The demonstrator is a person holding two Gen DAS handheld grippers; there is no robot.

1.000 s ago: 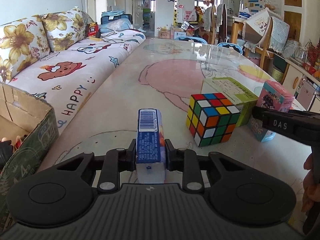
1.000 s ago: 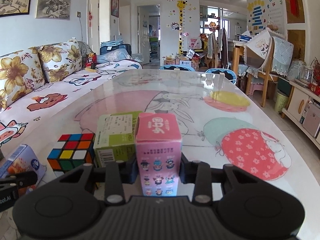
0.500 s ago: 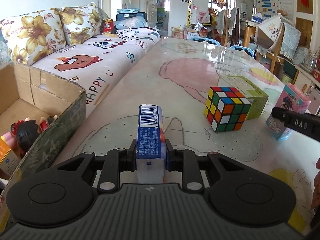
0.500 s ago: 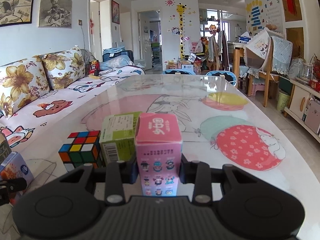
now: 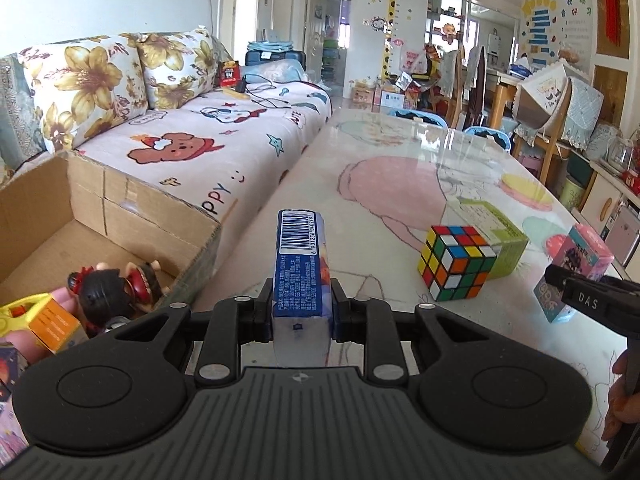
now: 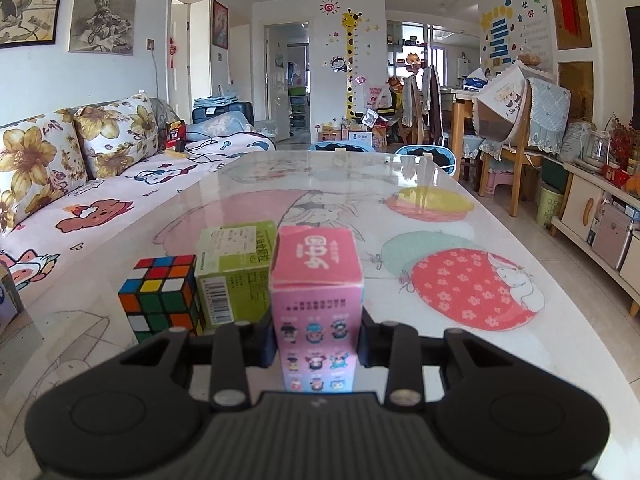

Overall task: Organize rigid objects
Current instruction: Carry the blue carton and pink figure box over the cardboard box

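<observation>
Blue carton [image 5: 301, 264]: you had it clamped upright between the jaws of your left gripper [image 5: 301, 312], barcode end pointing away toward twelve o'clock, above the near edge of the table [image 5: 360, 200].
Pink box [image 6: 316, 312]: your right gripper [image 6: 318, 344] was closed on its two sides, the box upright with the cartoon figures facing the camera; in the left wrist view the same box [image 5: 576, 272] sat at three o'clock with the right gripper's black finger [image 5: 588, 300] across it.
Cube: the colour puzzle cube [image 5: 456, 266] stood on the table at about two o'clock from your blue carton, well apart from it; in the right wrist view it [image 6: 162, 296] was at ten o'clock from the pink box.
Green box [image 5: 494, 240]: it sat just behind the cube, touching or almost touching it; I could not tell which. From the right wrist it [image 6: 238, 272] lay between the cube and the pink box.
Cardboard box [image 5: 120, 208]: open at nine o'clock off the table's left edge, holding a dark-haired toy figure [image 5: 110, 292] and an orange packet [image 5: 52, 320].
Sofa [image 5: 180, 152]: beyond the cardboard box at ten to eleven o'clock, with floral cushions [image 5: 84, 84].
Hand [image 5: 620, 408]: part of yours showed at four o'clock, on the right gripper's handle.
</observation>
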